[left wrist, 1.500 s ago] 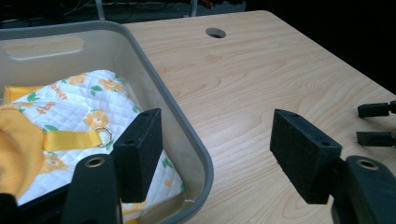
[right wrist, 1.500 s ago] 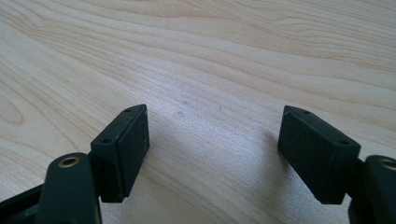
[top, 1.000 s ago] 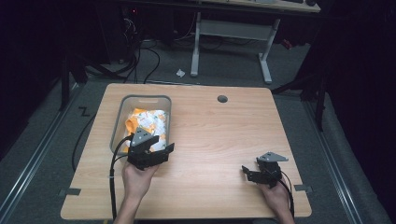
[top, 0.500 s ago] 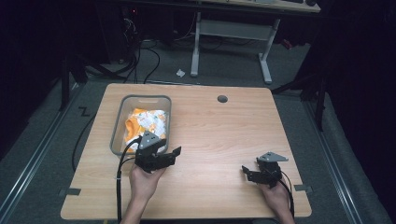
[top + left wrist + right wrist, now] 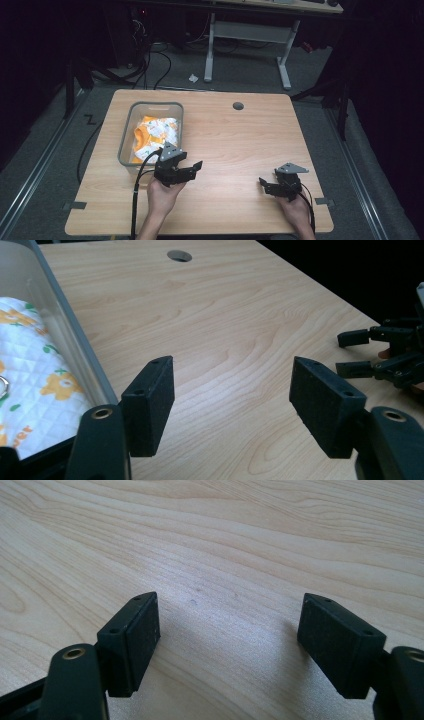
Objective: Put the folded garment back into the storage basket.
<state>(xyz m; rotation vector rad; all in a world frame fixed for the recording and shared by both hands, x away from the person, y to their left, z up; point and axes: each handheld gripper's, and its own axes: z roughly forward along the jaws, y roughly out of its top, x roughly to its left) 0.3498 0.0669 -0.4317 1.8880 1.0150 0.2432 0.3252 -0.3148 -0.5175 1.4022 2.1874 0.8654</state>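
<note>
Dark floor and tangled cables ring a pale wooden table (image 5: 240,150), bare but for a grey bin (image 5: 150,132) at about nine o'clock from its middle. An orange-and-white patterned cloth (image 5: 155,136) lies bunched inside the bin, well below the rim.

A second ago the left gripper (image 5: 192,167) sat right against the bin's near end; it has since drawn off toward the four o'clock side and dipped a little, so it now hangs just beside the bin's near corner over bare wood. Its jaws stand wide apart with nothing between them. My guess is the cloth has been left in the bin, or no grab has begun.

At five o'clock, the right gripper (image 5: 266,184) has not stirred; its jaws gape wide over empty wood, holding nothing.
</note>
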